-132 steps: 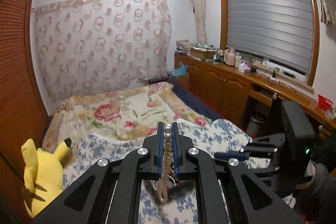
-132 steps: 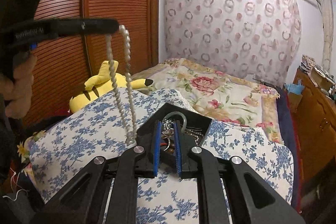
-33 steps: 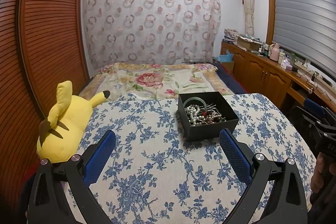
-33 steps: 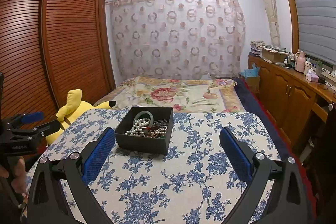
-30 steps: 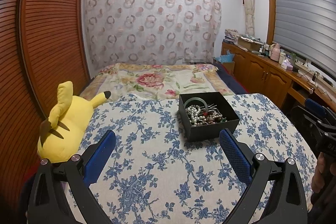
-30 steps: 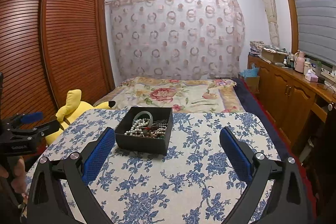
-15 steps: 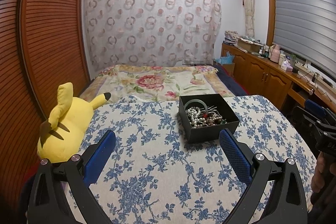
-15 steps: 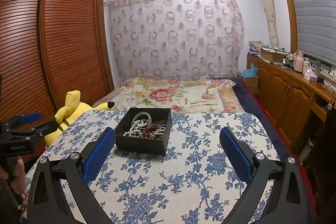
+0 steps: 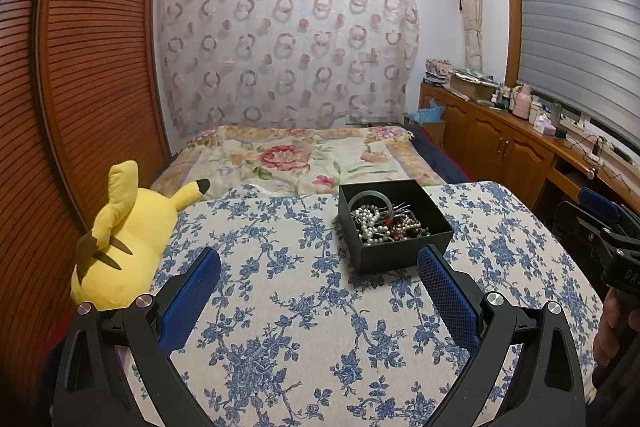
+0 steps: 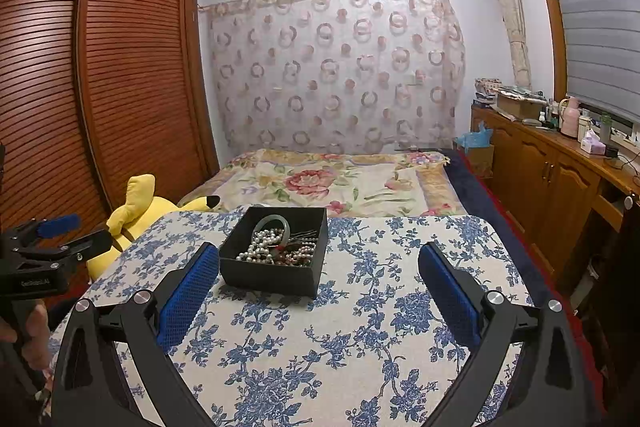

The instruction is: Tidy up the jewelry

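A black open box (image 9: 400, 254) stands on the blue-flowered cloth (image 9: 280, 307); it also shows in the right wrist view (image 10: 272, 277). Inside lie a white pearl necklace (image 9: 370, 223), dark bead strands (image 9: 406, 227), a pale green bangle (image 9: 370, 195) and hair pins. The pearls (image 10: 260, 247) and bangle (image 10: 272, 221) show in the right wrist view too. My left gripper (image 9: 320, 263) is open and empty, held back from the box. My right gripper (image 10: 320, 259) is open and empty, also short of the box.
A yellow plush toy (image 9: 124, 239) lies at the cloth's left edge, against the louvred wardrobe (image 9: 60, 107). Beyond the box is a bed with a floral blanket (image 9: 304, 159). Wooden cabinets (image 9: 512, 151) with clutter run along the right under the window.
About four seconds ago my left gripper held the pearl necklace up and the right was shut over the box. Now both are open, empty and drawn back; the pearls lie in the box.
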A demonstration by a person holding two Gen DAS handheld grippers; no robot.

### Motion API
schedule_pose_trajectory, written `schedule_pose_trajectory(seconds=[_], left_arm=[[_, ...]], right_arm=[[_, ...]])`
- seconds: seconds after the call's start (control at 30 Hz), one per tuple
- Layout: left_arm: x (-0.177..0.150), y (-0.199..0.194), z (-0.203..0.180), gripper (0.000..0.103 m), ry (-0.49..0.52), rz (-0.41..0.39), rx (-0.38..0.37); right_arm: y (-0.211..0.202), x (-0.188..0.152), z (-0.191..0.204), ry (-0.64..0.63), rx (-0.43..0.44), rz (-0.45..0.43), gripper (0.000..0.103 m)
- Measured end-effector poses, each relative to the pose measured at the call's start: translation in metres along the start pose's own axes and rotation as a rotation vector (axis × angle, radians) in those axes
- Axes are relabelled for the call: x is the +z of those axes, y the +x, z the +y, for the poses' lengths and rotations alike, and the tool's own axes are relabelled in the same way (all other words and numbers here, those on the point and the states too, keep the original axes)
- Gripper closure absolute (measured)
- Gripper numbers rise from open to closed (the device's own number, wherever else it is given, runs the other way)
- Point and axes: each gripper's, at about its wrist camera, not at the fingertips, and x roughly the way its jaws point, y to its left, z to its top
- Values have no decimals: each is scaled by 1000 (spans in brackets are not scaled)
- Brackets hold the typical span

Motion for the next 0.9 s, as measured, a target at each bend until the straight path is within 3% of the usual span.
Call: schedule_pose_trajectory(seconds=[0.9], left_arm=[[1, -2, -2, 8, 1, 0, 4]], right_arm=[[0, 0, 0, 2, 2, -3, 3]])
